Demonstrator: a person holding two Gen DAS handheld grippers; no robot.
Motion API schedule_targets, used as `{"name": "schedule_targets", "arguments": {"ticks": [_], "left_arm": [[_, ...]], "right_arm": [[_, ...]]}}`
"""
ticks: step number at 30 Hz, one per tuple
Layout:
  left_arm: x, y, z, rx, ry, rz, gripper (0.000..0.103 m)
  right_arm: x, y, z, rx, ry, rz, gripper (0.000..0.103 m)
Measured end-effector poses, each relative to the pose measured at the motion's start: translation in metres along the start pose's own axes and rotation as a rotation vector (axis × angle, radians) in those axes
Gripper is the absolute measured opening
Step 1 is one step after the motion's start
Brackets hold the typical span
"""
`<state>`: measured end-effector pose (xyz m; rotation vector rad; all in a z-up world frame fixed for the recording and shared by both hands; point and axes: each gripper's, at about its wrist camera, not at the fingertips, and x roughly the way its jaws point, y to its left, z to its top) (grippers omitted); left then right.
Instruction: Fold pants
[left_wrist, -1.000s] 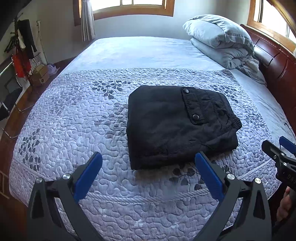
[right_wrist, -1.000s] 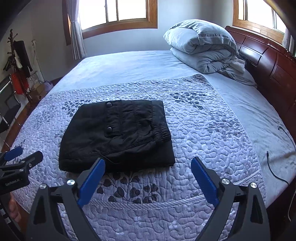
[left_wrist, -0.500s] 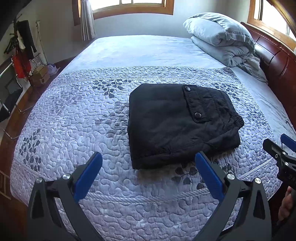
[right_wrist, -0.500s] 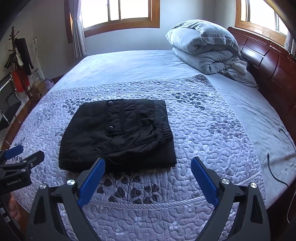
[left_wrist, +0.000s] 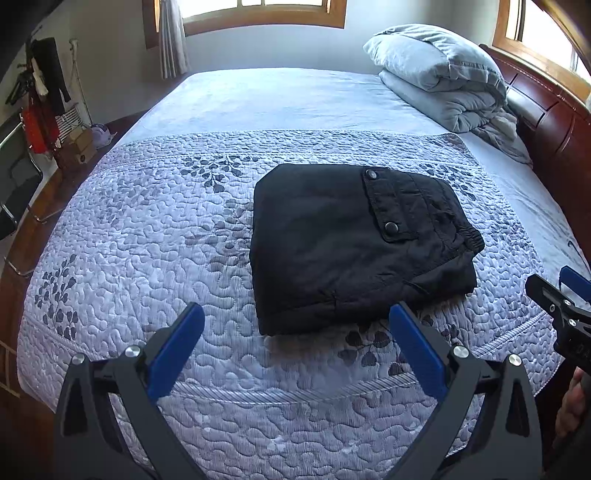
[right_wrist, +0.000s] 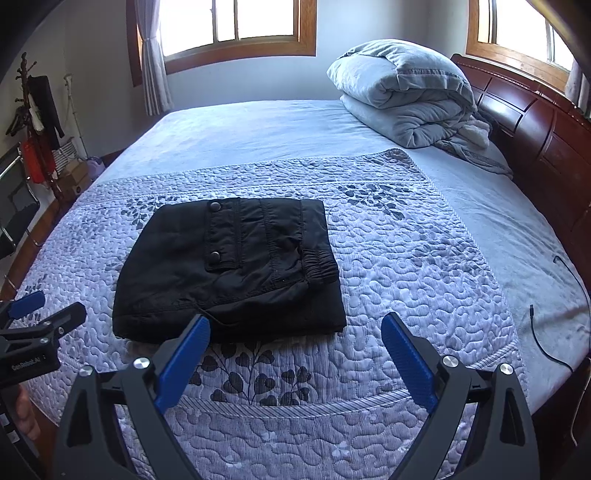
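Note:
Black pants (left_wrist: 351, 243) lie folded into a compact rectangle on the quilted bedspread, a snap-button pocket flap and elastic waistband on top; the right wrist view also has the pants (right_wrist: 229, 269). My left gripper (left_wrist: 295, 325) hovers open just in front of the bundle's near edge, nothing between its blue pads. My right gripper (right_wrist: 295, 332) is open too, empty, above the near edge of the pants. Each gripper shows at the side of the other's view: the right one (left_wrist: 561, 291), the left one (right_wrist: 40, 314).
A pale quilted bedspread (left_wrist: 147, 240) covers the near half of the bed. A folded grey duvet (right_wrist: 402, 96) lies by the dark wooden headboard (right_wrist: 535, 122) at right. A black cable (right_wrist: 554, 332) trails on the right. A coat rack (right_wrist: 37, 122) and chair stand left.
Both grippers have drawn back and risen slightly from the folded pants; the pants lie still.

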<state>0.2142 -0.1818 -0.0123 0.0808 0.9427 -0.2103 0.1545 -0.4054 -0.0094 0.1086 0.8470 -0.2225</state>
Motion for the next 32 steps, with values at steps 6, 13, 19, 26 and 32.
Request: {"name": "schedule_targets", "arguments": {"ticks": [6,13,19,26,32], "left_arm": [[-0.0007,0.0,0.0,0.001,0.0,-0.004,0.1],[-0.0003,0.0004,-0.0001,0.0,0.001,-0.006,0.1],[-0.0009,0.0005,-0.0012,0.0,-0.013,-0.006,0.1],[0.0006,-0.0003,0.0,0.001,0.002,-0.011,0.1],[0.0002,0.0006,-0.0005,-0.004,0.005,-0.013,0.1]], "right_arm": [[-0.0001,0.0009,-0.0001,-0.005,-0.001,0.003,0.095],[-0.0001,0.0022,-0.0004,-0.006,0.0,0.006,0.095],[0.0014,0.0033,-0.0009,-0.007,0.006,0.005,0.095],[0.0029,0.0021,-0.0012,-0.004,0.01,0.009,0.095],[0.004,0.0014,-0.0016,0.0,0.013,0.01,0.095]]}}
